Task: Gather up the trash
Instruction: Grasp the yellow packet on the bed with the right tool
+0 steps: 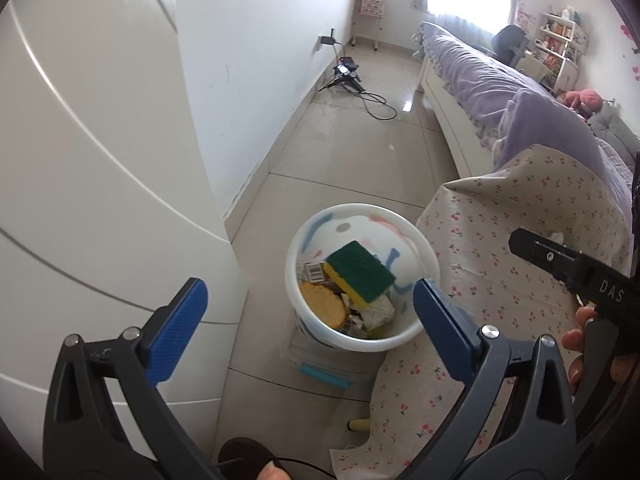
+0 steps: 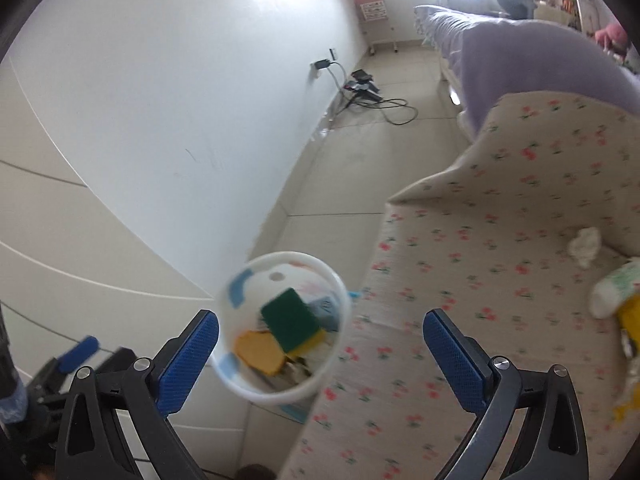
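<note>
left hand-held gripper point(image 1: 310, 320): jaws spread wide, nothing between the pads, pointing down at the bin.
wardrobe door point(image 1: 92, 168): white, fills the view left of the left hand-held gripper.
bin point(image 1: 416, 240): white bucket on the floor, just ahead of and below both hand-held grippers, against the edge of the floral cloth.
bin contents: green-and-yellow sponge point(image 1: 360, 270) on top, tilted; round orange piece point(image 1: 324, 304) to its left; barcode wrappers and crumpled paper underneath.
right hand-held gripper point(image 2: 320, 344): jaws also spread wide, holding nothing; bin sits between its fingers in view, blurred.
floral cloth point(image 2: 460, 280): covers the surface right of the bin, under the right finger.
leftover trash: crumpled white tissue point(image 2: 585, 245) on the cloth, ahead-right of the right hand-held gripper; white bottle point(image 2: 614, 288) and yellow item point(image 2: 632, 320) further right at the frame edge.
bed point(image 1: 480, 76): purple cover, far ahead-right.
</note>
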Tool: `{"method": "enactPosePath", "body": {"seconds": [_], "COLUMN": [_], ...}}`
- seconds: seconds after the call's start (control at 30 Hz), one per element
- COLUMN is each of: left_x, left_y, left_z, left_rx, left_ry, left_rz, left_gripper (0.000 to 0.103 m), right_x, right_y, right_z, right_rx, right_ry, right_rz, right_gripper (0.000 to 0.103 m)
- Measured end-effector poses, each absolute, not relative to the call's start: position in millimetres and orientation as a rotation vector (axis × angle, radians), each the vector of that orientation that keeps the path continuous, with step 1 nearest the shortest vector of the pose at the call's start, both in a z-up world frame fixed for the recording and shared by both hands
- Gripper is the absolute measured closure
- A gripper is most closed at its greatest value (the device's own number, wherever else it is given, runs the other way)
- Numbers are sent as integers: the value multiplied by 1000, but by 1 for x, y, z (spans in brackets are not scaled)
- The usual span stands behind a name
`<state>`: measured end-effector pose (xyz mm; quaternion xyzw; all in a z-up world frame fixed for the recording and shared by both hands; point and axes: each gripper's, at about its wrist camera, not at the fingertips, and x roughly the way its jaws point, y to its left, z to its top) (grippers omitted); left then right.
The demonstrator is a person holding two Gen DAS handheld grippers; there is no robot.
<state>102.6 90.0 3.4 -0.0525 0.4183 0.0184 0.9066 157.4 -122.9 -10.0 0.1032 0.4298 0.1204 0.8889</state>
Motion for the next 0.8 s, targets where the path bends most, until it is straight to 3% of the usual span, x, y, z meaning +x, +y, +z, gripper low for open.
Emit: {"method": "enactPosePath", "body": {"seconds": [0.43, 0.8], "left_x": [70, 46], "left_y": [48, -2], "left_z": [21, 23], "left_rx": [-72, -31], "left_ry": [798, 731], "left_rz": [-28, -104], "left_gripper": [1, 1], "right_x": [84, 47], "right_y": [-176, -224], "right_z": [32, 17], "right_rx": [48, 38], "right_ry": [782, 758], "right_rz": [103, 12], "right_gripper": [0, 0]}}
